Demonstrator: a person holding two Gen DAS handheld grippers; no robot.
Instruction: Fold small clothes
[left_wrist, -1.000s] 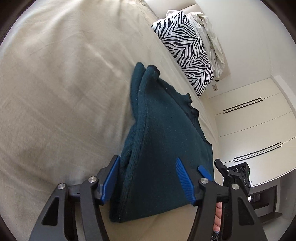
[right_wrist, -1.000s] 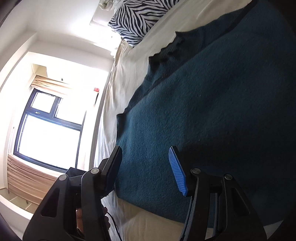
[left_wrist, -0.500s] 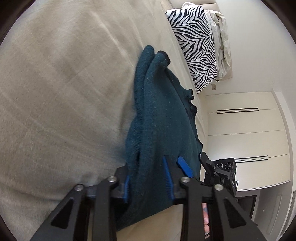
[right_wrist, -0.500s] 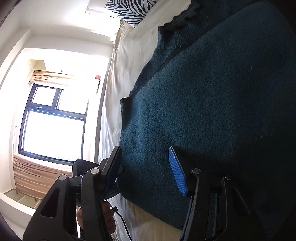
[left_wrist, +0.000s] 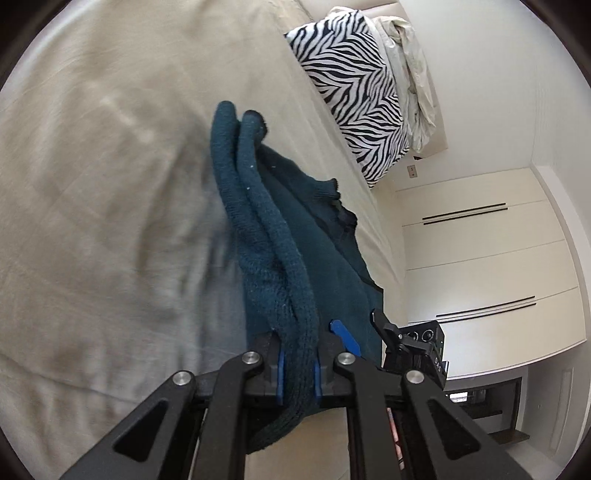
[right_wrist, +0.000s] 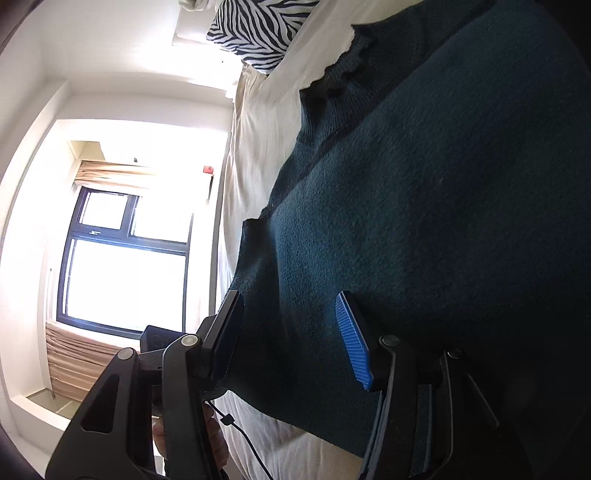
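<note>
A dark teal knitted sweater (left_wrist: 280, 236) lies on a beige bed sheet (left_wrist: 110, 184). My left gripper (left_wrist: 298, 373) is shut on its thick folded edge and holds that edge raised off the sheet. In the right wrist view the sweater (right_wrist: 424, 206) fills most of the frame, its ruffled collar at the top. My right gripper (right_wrist: 291, 332) is open, its blue-padded fingers (right_wrist: 352, 339) standing apart over the sweater's near edge with cloth between them. The right gripper also shows in the left wrist view (left_wrist: 410, 343), beyond the sweater.
A zebra-print pillow (left_wrist: 354, 107) and a crumpled pale cloth (left_wrist: 413, 62) lie at the head of the bed. White wardrobe doors (left_wrist: 480, 258) stand past the bed's edge. In the right wrist view a bright window (right_wrist: 122, 258) is on the left.
My left gripper has closed on the sweater's folded edge and lifted it. My right gripper has stayed open and moved closer over the near edge.
</note>
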